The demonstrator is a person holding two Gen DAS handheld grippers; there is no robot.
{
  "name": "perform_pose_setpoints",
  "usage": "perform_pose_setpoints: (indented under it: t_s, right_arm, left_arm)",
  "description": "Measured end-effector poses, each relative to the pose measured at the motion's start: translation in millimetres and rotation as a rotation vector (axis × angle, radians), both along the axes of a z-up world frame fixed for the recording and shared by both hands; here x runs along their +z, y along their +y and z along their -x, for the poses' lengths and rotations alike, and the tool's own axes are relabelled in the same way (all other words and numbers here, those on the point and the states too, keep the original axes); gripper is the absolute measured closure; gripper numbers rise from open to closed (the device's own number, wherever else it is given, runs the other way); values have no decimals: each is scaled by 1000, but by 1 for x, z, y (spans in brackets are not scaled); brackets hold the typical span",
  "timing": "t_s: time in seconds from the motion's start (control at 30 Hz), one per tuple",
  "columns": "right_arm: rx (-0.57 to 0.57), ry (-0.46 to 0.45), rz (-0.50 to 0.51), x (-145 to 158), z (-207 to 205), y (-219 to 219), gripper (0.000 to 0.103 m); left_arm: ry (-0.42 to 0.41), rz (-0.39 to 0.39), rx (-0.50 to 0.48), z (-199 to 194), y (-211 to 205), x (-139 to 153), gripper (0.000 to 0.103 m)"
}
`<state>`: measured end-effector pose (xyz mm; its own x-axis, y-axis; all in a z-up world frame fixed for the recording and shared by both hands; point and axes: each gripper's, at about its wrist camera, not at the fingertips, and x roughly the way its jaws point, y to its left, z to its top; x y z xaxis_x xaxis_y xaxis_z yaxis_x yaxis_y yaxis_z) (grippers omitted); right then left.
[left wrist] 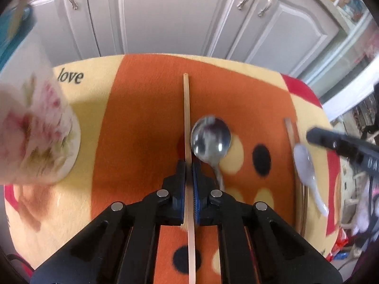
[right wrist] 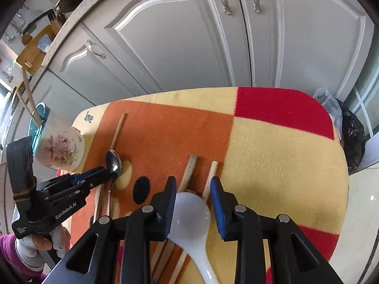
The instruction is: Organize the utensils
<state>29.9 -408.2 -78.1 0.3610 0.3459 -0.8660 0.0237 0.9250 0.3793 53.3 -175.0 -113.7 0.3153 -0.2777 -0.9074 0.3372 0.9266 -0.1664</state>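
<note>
Far left: floral holder cup (right wrist: 60,150) stands on the patterned blanket (right wrist: 272,146), two chopsticks already upright inside it.

Just right of the cup: left gripper (left wrist: 188,174), jaws pressed together on a single wooden chopstick (left wrist: 186,108). The stick runs straight between the pads and out ahead over the orange patch. Grip sits roughly mid-length. Judgement: light, stiff, thin; a mid-length pinch should carry it without swinging, though a smooth stick could pivot between the pads if tilted quickly.

Touching the stick's right side: metal spoon (left wrist: 210,139), bowl up, handle trailing under the gripper. Judgement: heavier and slick; best taken at the neck or along the handle.

Centre-right: right gripper (right wrist: 193,184), jaws part open, straddling the bowl of a white ceramic spoon (right wrist: 190,217). Pads do not touch it, so nothing is held. The spoon lies across a loose pair of chopsticks (right wrist: 189,170). Judgement: glazed, slippery, chips easily; the narrow handle is the safer hold.
</note>
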Motion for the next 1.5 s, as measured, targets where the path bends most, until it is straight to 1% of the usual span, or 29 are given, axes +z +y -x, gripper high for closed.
perform_pose_setpoints:
  t_s: [0.07, 0.13, 0.23, 0.33, 0.4, 0.47, 0.53, 0.6, 0.67, 0.73, 0.8, 0.87, 0.93, 1.1, 1.2, 1.23, 1.27, 1.37, 1.47, 1.5]
  right_arm:
    - [18, -18, 1, 4, 0, 5, 71]
    - [25, -26, 19, 6, -2, 9, 71]
    - [25, -1, 63, 0, -8, 12, 71]
    - [69, -5, 44, -2, -15, 20, 73]
    - [94, 11, 83, -8, -20, 29, 77]
    - [100, 45, 133, -18, -25, 34, 79]
    - [87, 38, 123, -20, -27, 35, 80]
    - [77, 40, 77, -20, -31, 37, 86]
    - [112, 38, 45, -20, -36, 49, 86]
    - [147, 35, 68, -20, -35, 60, 86]
    - [162, 32, 95, -18, -34, 63, 86]
    - [155, 32, 118, -18, -32, 64, 86]
    - [155, 47, 114, -20, -33, 65, 86]
    - [169, 35, 109, -22, -36, 72, 85]
    - [166, 19, 93, -23, -38, 73, 87]
    - [167, 18, 92, -22, -38, 72, 90]
    - [170, 17, 93, -22, -39, 73, 91]
    - [174, 15, 64, -20, -37, 74, 92]
    - [171, -22, 48, -4, -28, 72, 92]
    - [168, -32, 40, 0, -26, 69, 93]
  left_arm:
    - [5, -7, -22, 12, 8, 0, 99]
    - [25, -9, -43, 23, 14, 0, 99]
    - [52, -16, -73, 44, 26, 2, 99]
    - [62, -20, -89, 52, 33, 7, 99]
    - [58, -7, -90, 48, 31, 14, 99]
    - [31, 5, -81, 41, 29, 23, 98]
    - [11, -2, -78, 32, 24, 25, 96]
    - [18, -17, -76, 22, 17, 20, 96]
    - [38, -33, -60, 14, 15, 14, 96]
    - [49, -24, -45, 9, 17, 11, 96]
    - [46, -35, -38, 6, 17, 10, 96]
    - [34, -43, -32, 0, 16, 9, 88]
    - [25, -61, -26, -7, 12, 8, 84]
    - [-6, -111, -21, -20, 1, 9, 83]
    - [-46, -147, -48, -21, -9, 10, 84]
    - [-50, -144, -51, -22, -11, 11, 89]
    - [-39, -122, -52, -23, -10, 11, 99]
    - [15, -25, -33, -22, -1, 16, 99]
    - [12, 58, -19, -9, 19, 35, 99]
    - [9, 80, -20, -5, 5, 37, 99]
